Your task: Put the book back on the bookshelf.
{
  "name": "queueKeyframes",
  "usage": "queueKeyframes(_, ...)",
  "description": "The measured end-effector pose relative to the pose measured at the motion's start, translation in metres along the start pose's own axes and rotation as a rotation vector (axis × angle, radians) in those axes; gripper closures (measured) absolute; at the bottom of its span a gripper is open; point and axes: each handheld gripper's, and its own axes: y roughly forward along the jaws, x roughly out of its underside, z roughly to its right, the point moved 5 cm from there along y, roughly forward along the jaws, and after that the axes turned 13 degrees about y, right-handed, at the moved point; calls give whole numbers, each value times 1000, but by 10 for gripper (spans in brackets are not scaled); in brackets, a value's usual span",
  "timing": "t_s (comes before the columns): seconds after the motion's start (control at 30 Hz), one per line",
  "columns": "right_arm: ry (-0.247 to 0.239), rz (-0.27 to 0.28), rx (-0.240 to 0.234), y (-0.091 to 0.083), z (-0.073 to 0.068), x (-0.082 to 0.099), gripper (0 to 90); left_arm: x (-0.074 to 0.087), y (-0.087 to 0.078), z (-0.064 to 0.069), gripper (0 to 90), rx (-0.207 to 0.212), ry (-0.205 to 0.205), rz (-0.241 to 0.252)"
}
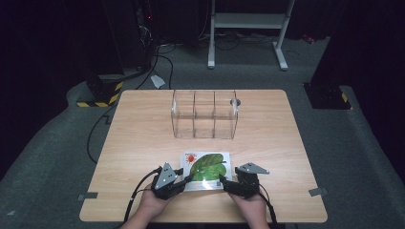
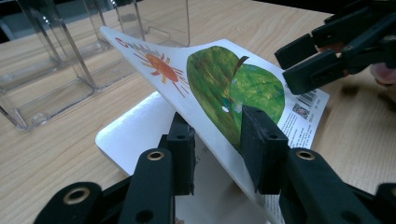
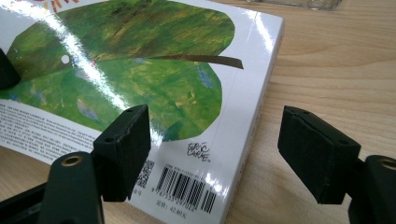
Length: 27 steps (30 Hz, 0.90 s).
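A picture book (image 1: 205, 169) with a green leaf on its glossy white cover lies near the table's front edge. In the left gripper view its cover (image 2: 224, 79) is bent up off the white pages (image 2: 135, 135). My left gripper (image 2: 219, 140) is shut on that cover's near edge, one jaw under it and one on top. My right gripper (image 3: 215, 144) is open over the book's barcode corner (image 3: 187, 186), with the spine edge between its jaws. From above, the left gripper (image 1: 187, 179) and the right gripper (image 1: 223, 181) sit at the book's two near corners.
A clear plastic organiser (image 1: 204, 114) with three compartments stands in the middle of the wooden table (image 1: 133, 138), behind the book. A small round metal piece (image 1: 235, 101) lies at its far right. A white frame (image 1: 248, 28) and cables stand on the floor beyond.
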Motion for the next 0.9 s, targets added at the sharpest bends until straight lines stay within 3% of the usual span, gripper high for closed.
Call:
queueKeyframes(0.2,28,-17,-47,8,3,-4,234,-3,-3,3,668,-9,41,21)
queueKeyframes(0.4,48,-29,-91,12,1,-5,221,-2,-3,4,669,-11,52,26)
queueKeyframes(0.7,82,-71,-125,18,2,-7,175,-3,-4,5,669,-18,68,31)
queueKeyframes(0.9,71,-74,-124,18,0,-6,194,-2,-3,5,671,-19,64,28)
